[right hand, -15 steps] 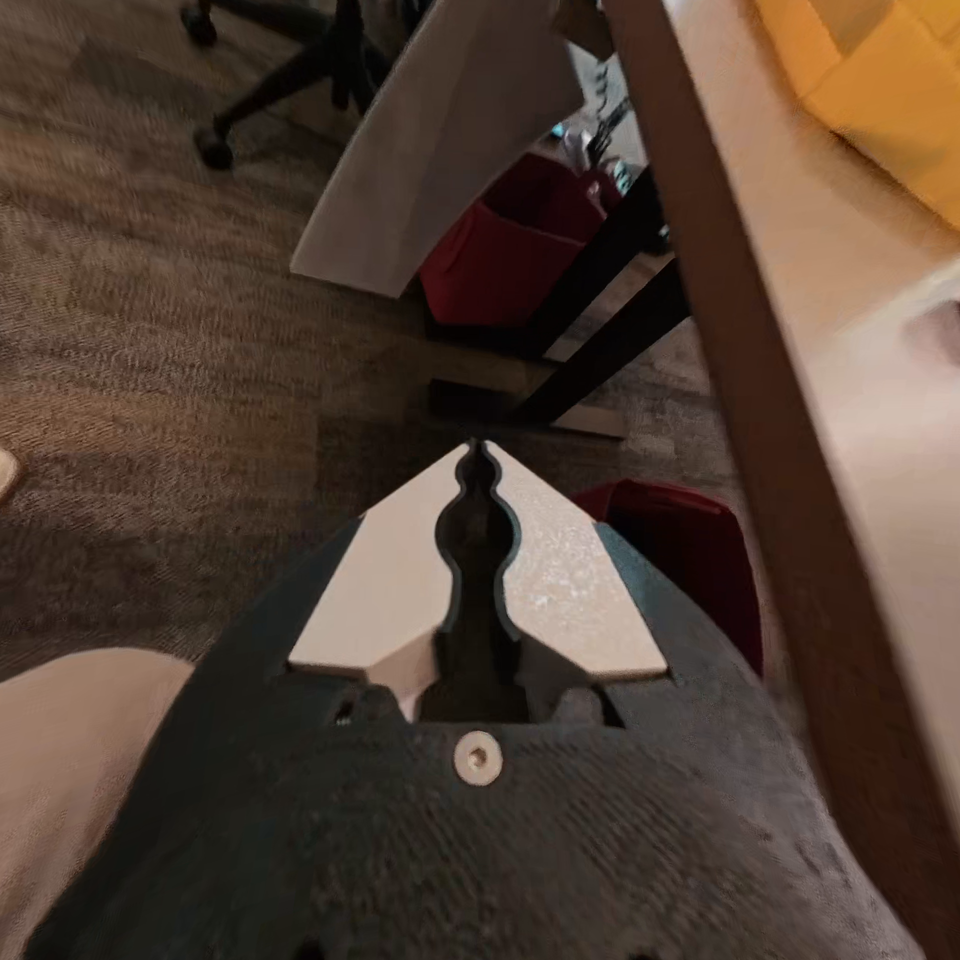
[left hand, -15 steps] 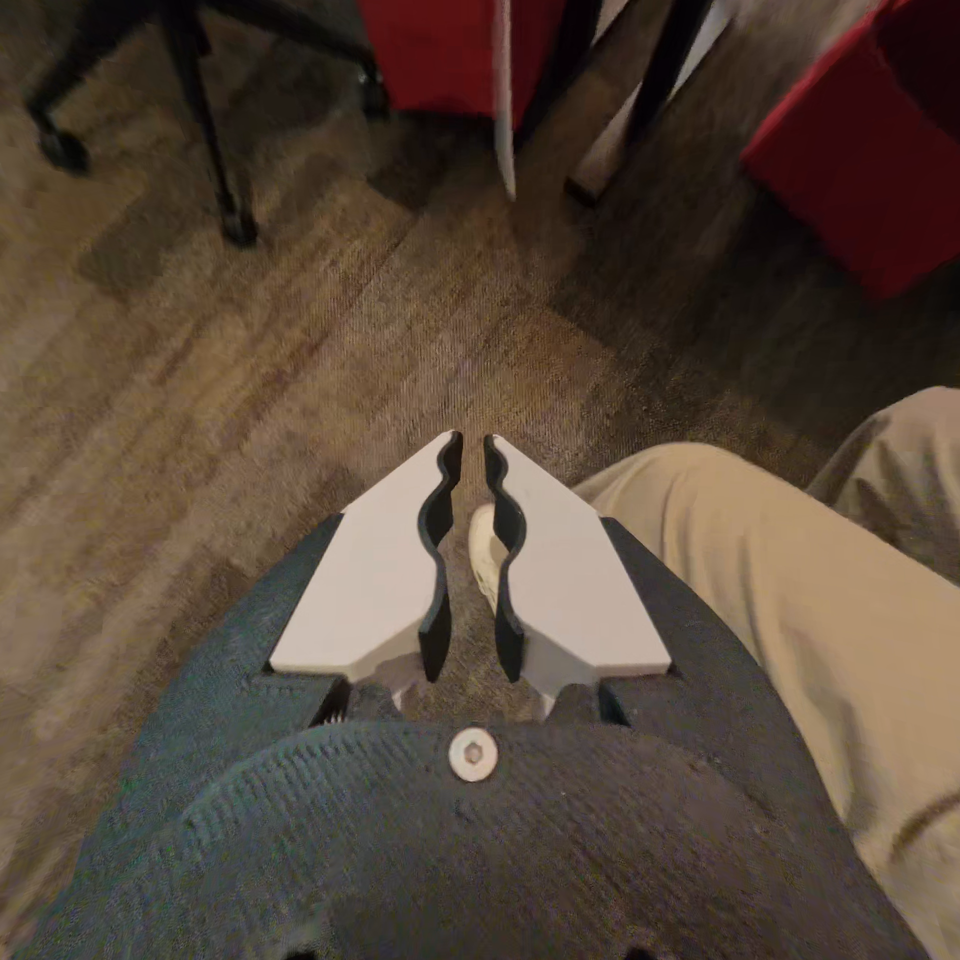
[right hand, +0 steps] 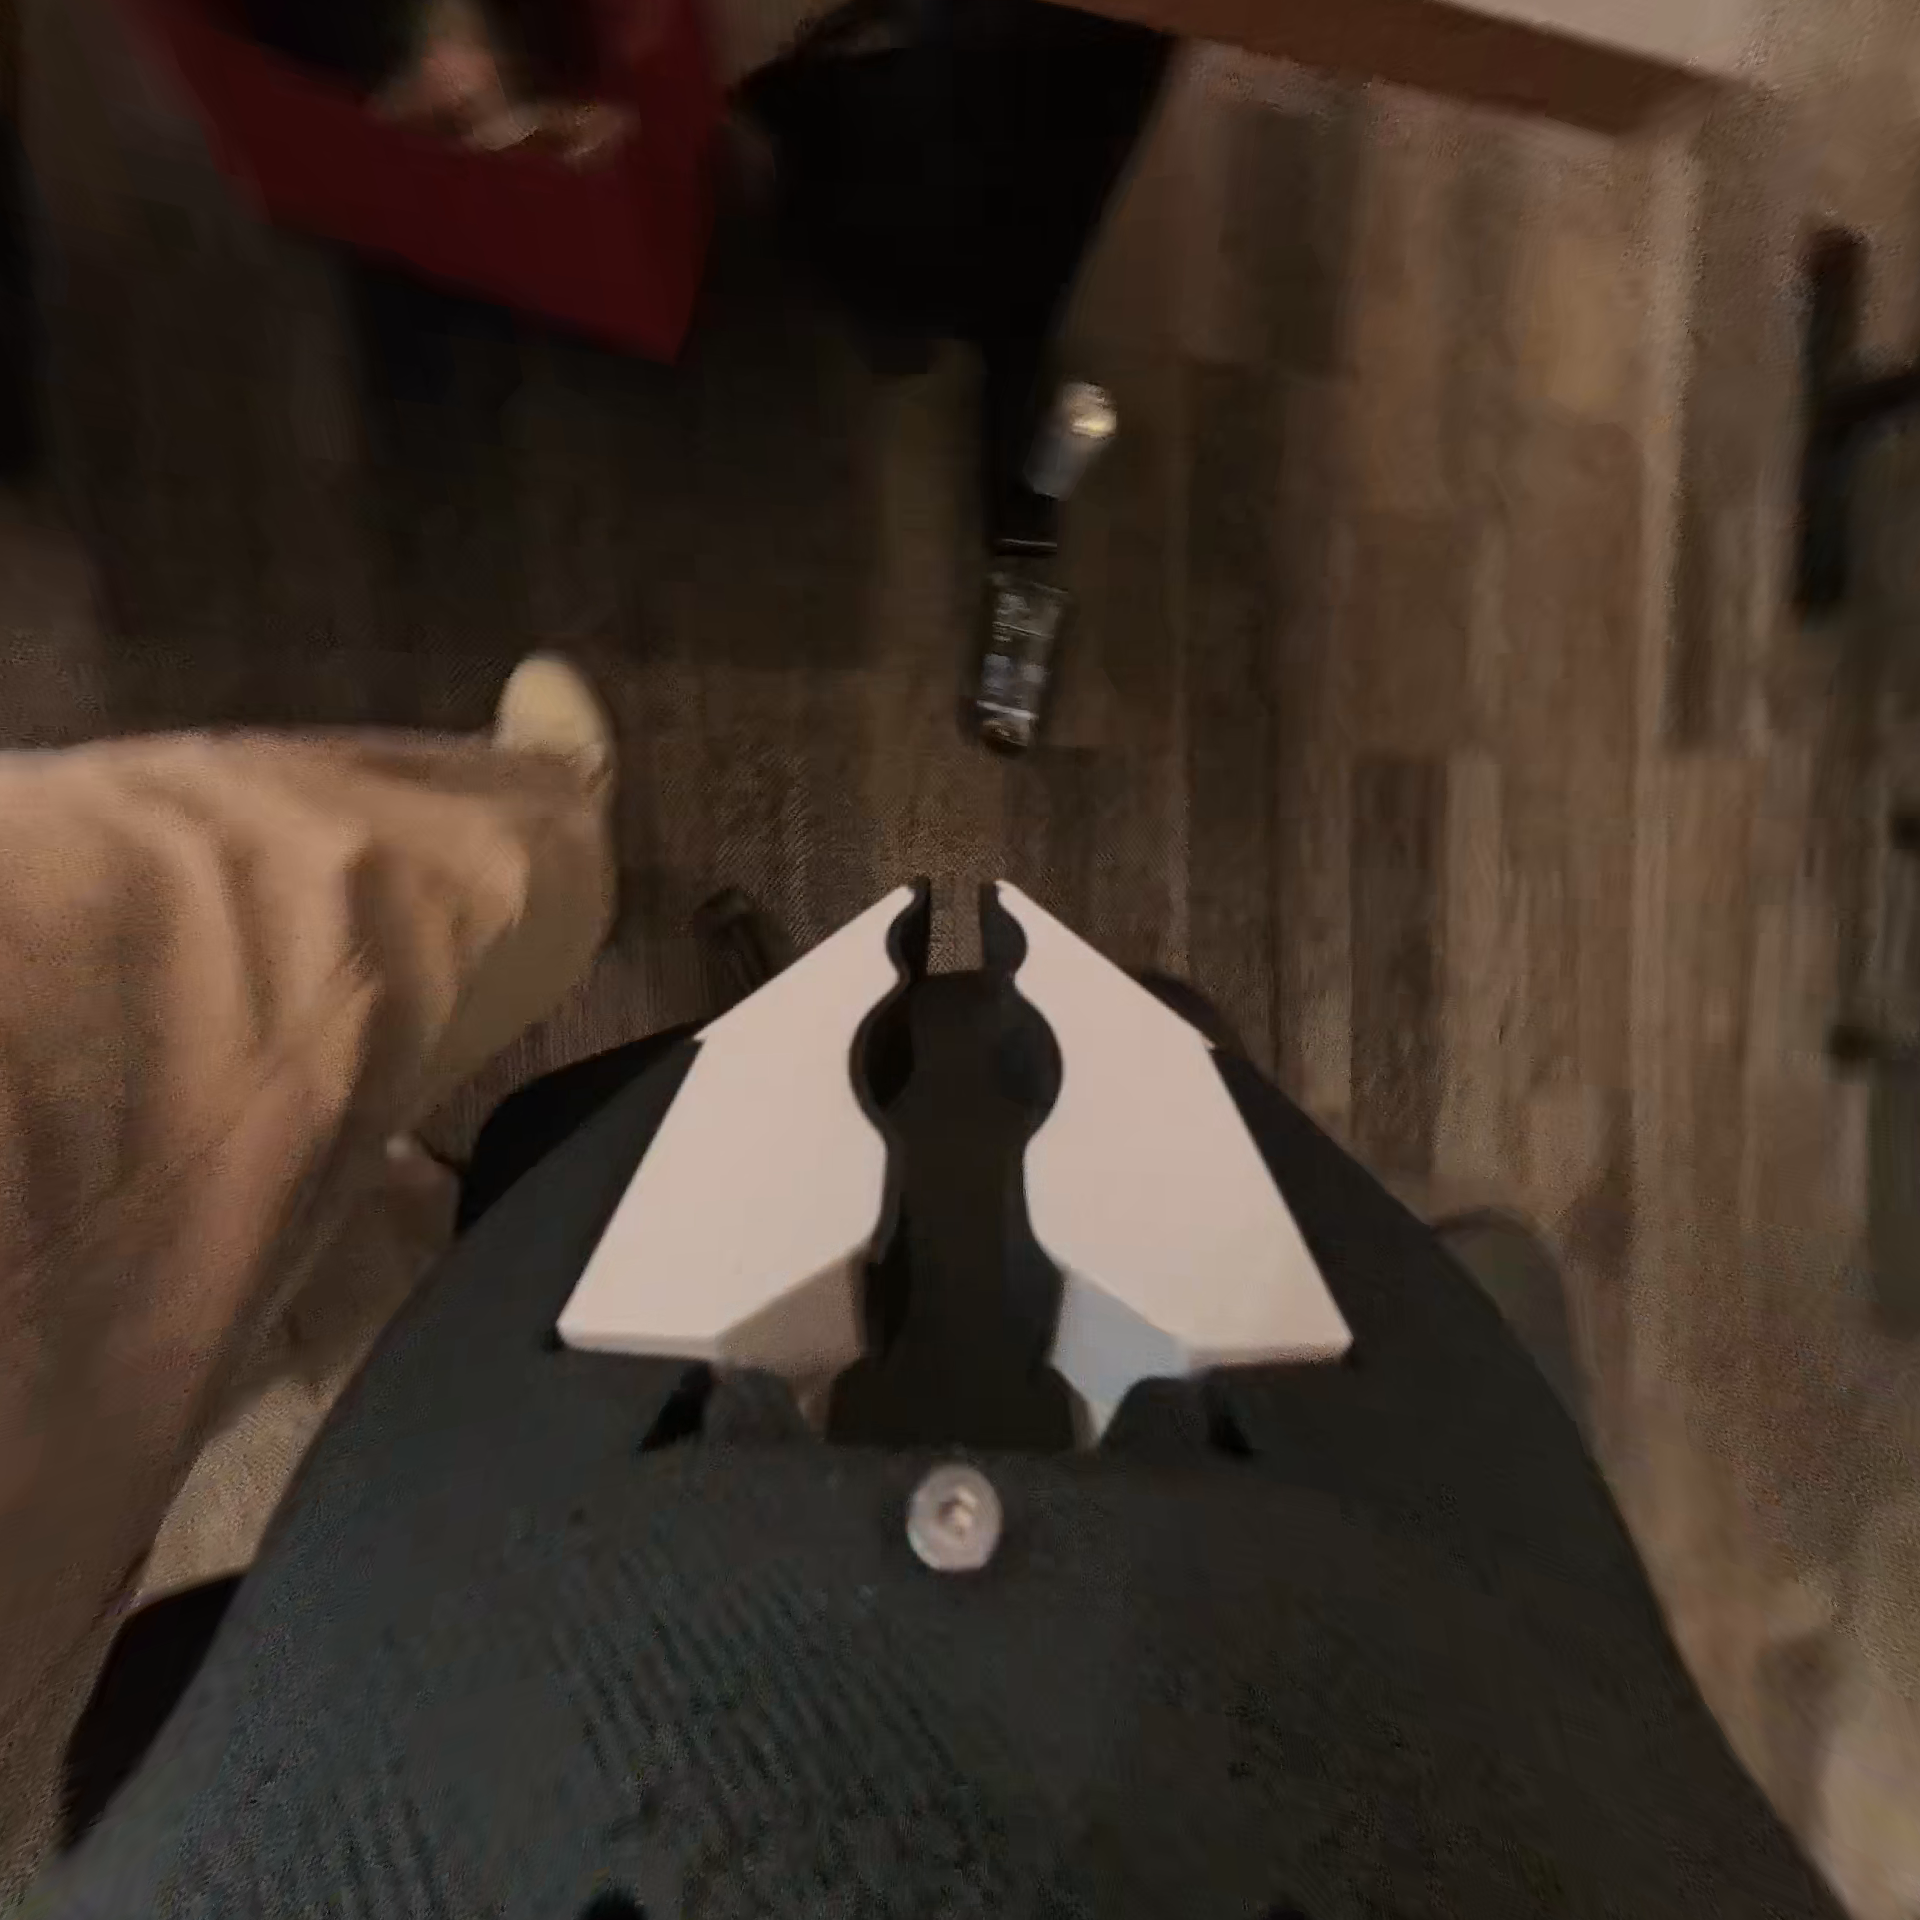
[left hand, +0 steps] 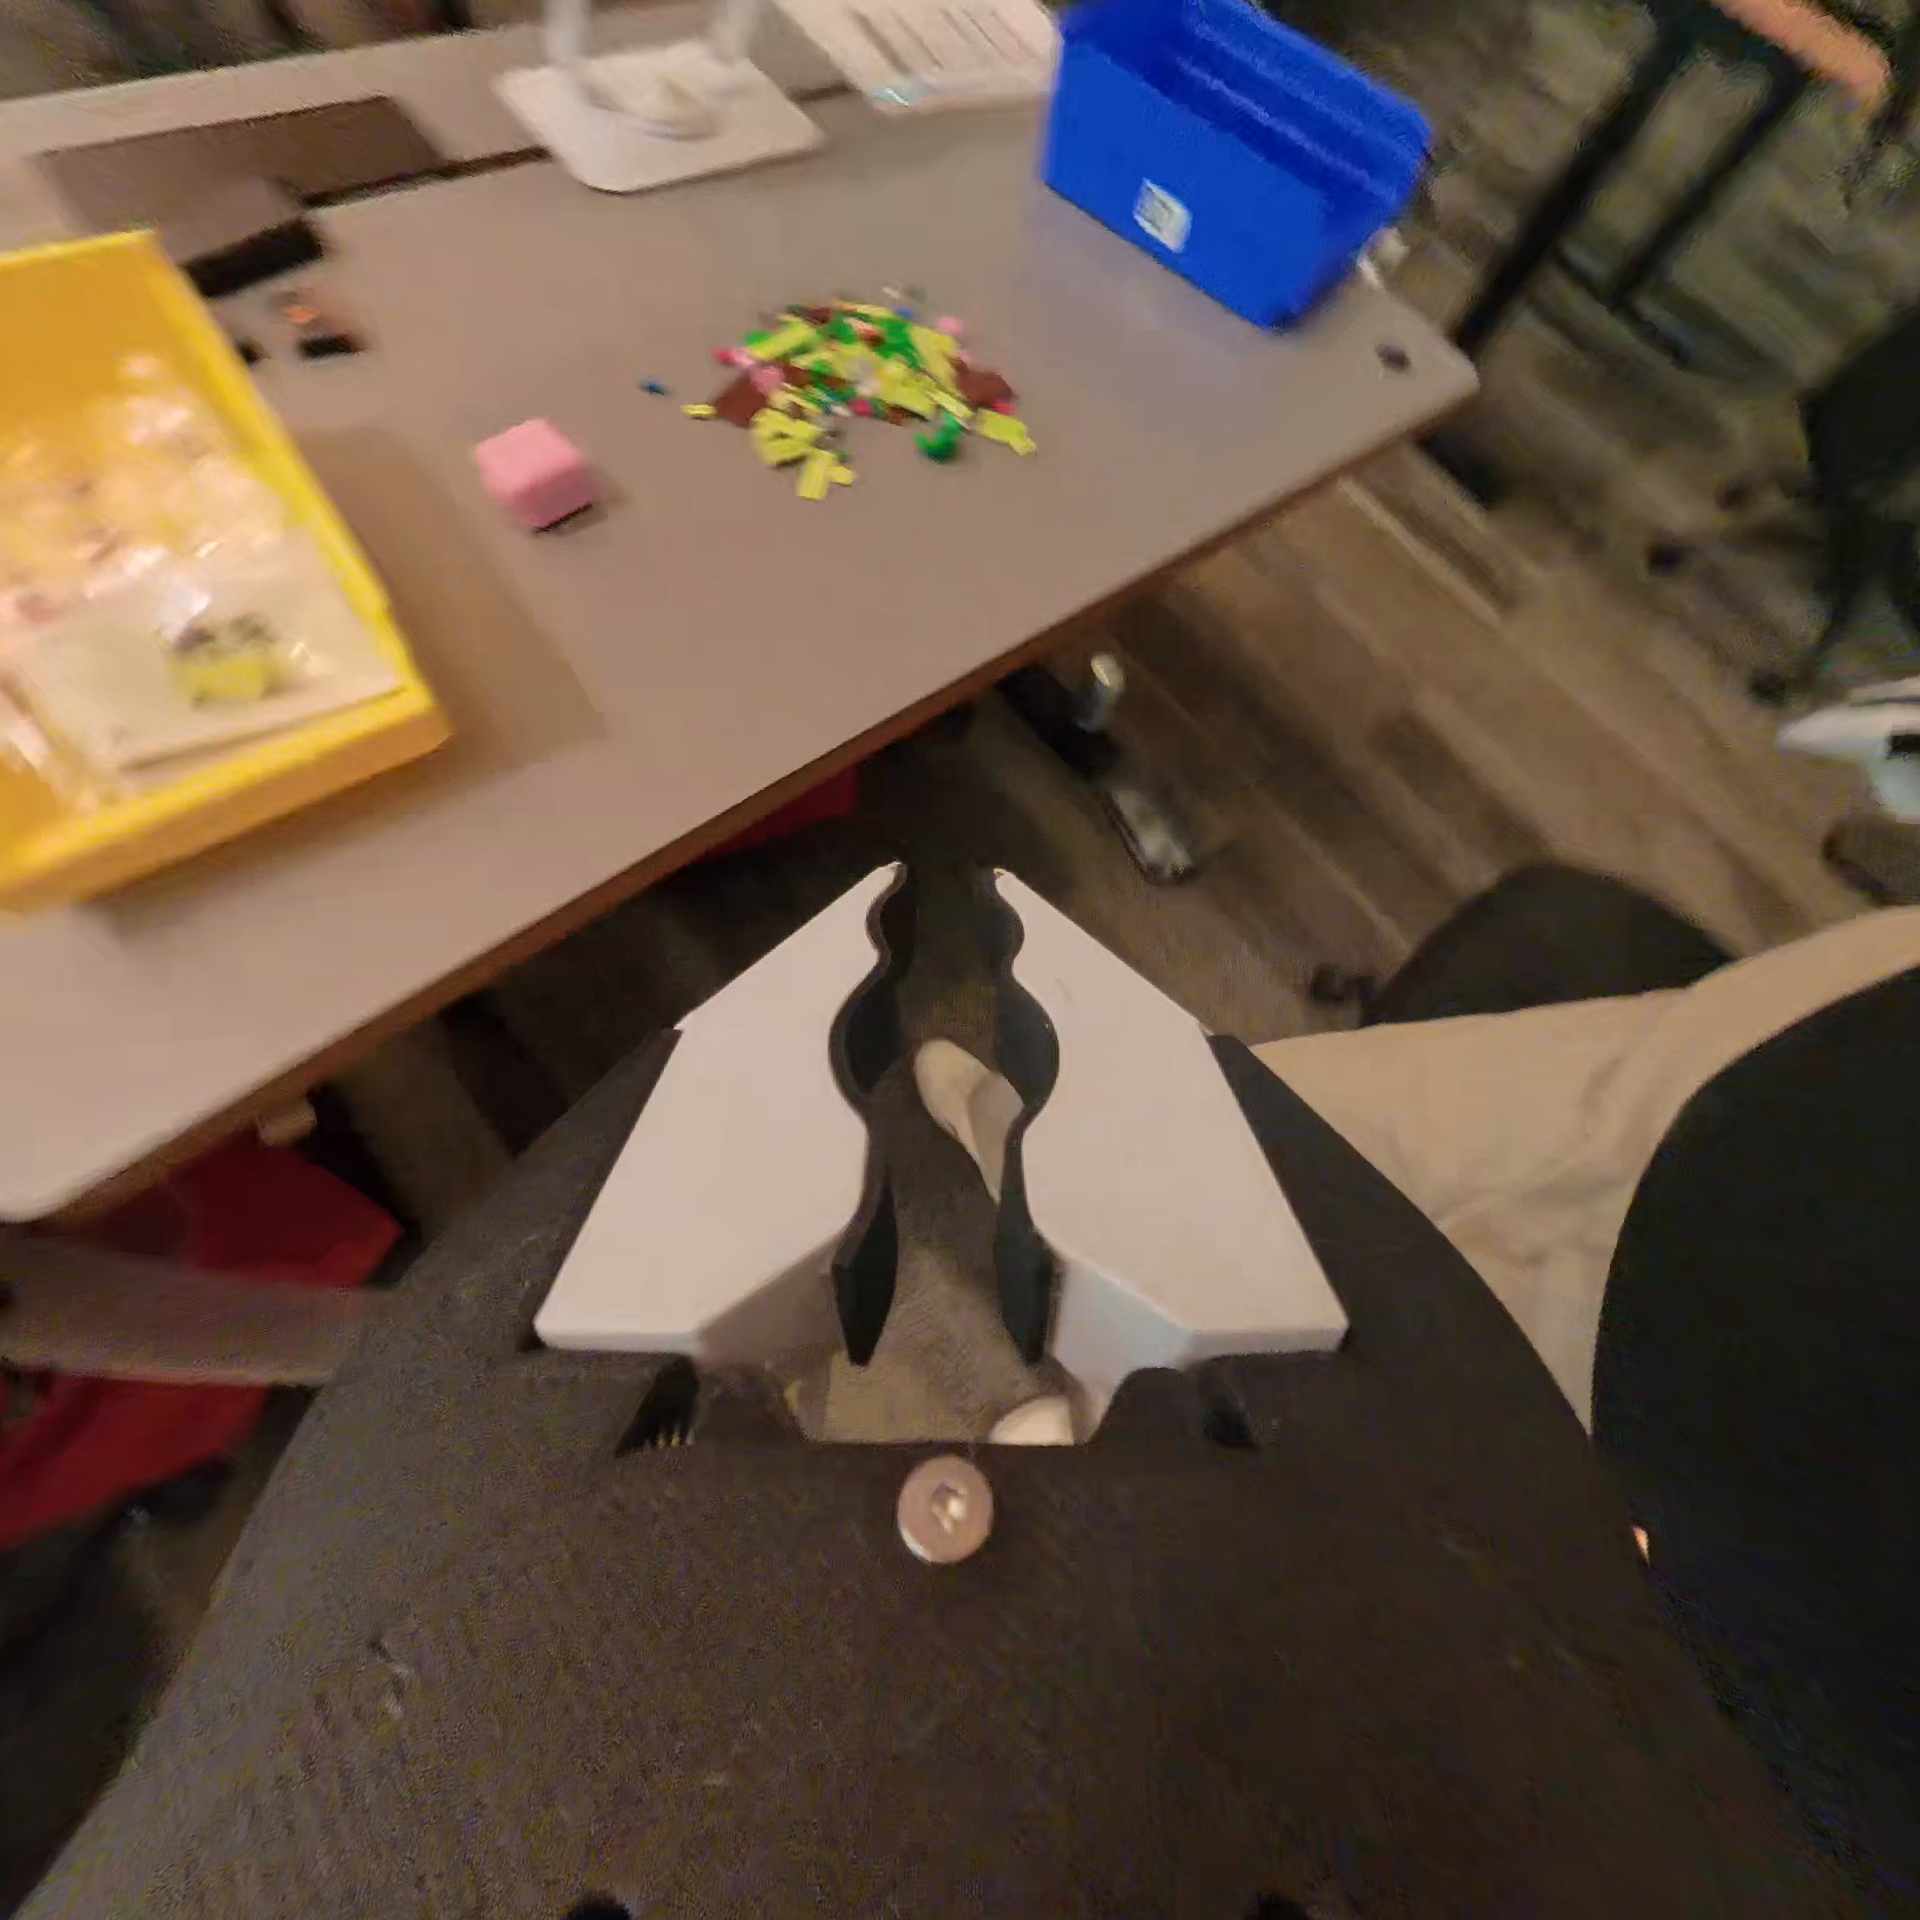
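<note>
My left gripper (left hand: 948, 878) is open a little and empty, held in the air just off the front edge of a grey table (left hand: 727, 644). On the table lie a pink cube (left hand: 535, 483) and a pile of small green, yellow and brown bricks (left hand: 868, 384). A blue bin (left hand: 1226, 166) stands at the far right and a yellow bin (left hand: 260, 769) with clear bags at the left. My right gripper (right hand: 956, 894) is empty with its jaws a narrow gap apart. It points down at the carpet beside a person's tan trouser leg (right hand: 208, 987). That view is blurred.
A white pad (left hand: 655, 114) lies at the table's far side. Red bins (left hand: 156, 1403) sit under the table; one shows in the right wrist view (right hand: 468, 208). A table foot with a caster (right hand: 1023, 644) stands on the carpet. The person's leg (left hand: 1455, 1122) and a light shoe (right hand: 551, 707) are close by.
The left gripper has swung up from the floor to face the tabletop and its jaws have parted a little. The right gripper has turned down toward the floor and opened a narrow gap.
</note>
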Motion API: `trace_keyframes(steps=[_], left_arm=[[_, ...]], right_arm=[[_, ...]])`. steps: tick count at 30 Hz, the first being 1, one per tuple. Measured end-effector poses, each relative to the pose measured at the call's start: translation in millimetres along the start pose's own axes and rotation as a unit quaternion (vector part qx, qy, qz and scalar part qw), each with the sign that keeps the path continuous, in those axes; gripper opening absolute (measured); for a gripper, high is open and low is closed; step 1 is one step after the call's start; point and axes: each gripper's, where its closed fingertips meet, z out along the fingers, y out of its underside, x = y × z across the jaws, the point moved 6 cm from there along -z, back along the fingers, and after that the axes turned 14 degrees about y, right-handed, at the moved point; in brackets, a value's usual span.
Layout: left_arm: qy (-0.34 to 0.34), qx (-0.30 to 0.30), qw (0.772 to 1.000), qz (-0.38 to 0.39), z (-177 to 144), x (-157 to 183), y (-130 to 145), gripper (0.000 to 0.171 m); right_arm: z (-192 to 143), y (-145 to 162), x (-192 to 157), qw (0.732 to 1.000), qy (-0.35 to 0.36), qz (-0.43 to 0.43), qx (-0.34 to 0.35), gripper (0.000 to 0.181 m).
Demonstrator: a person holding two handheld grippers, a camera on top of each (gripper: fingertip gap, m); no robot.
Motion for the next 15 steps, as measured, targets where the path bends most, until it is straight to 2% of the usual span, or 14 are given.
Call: trace_keyframes(steps=[2, 4, 7, 11, 15], left_arm=[[0.03, -0.044, 0.998, 0.033, 19, -17, -13, 0.008], [0.057, -0.062, 0.996, 0.032, 36, -29, -29, 0.008], [0.098, -0.077, 0.992, 0.015, 59, -41, -58, 0.009], [0.121, -0.093, 0.987, 0.047, 77, -60, -88, 0.01], [0.177, -0.103, 0.977, 0.066, 93, -71, -100, 0.011]], right_arm=[[-13, 41, 12, 0.993, 0.069, 0.091, -0.019, 0.014], [-24, 87, 13, 0.979, 0.122, 0.149, -0.066, 0.031], [-39, 134, -2, 0.957, 0.155, 0.215, -0.119, 0.035], [-49, 162, -19, 0.924, 0.186, 0.296, -0.157, 0.034], [-82, 156, -24, 0.904, 0.22, 0.341, -0.138, 0.035]])
